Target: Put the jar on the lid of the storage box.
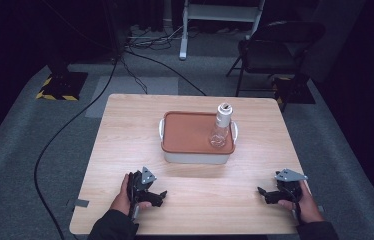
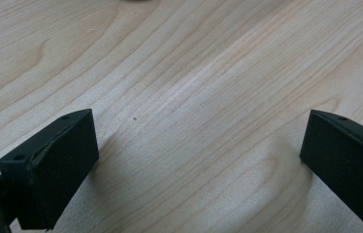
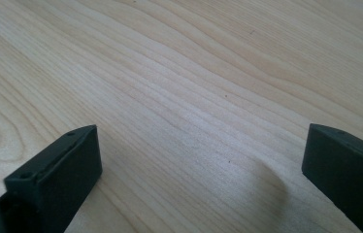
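A white box with an orange-brown lid (image 1: pixel 190 132) stands in the middle of the wooden table (image 1: pixel 125 130). On the lid's right side stands a clear bottle with a white neck (image 1: pixel 220 126), upright. My left gripper (image 1: pixel 161 197) rests near the table's front left, held by a hand, jaws wide apart over bare wood (image 2: pixel 194 121). My right gripper (image 1: pixel 262 192) rests near the front right, also open, with nothing between its jaws, only wood (image 3: pixel 199 126).
Behind the table stand a dark folding chair (image 1: pixel 275 47) and a white stand leg (image 1: pixel 184 35). Black cables (image 1: pixel 70 125) run across the grey floor at the left. A yellow-black striped base (image 1: pixel 60 87) sits at the far left.
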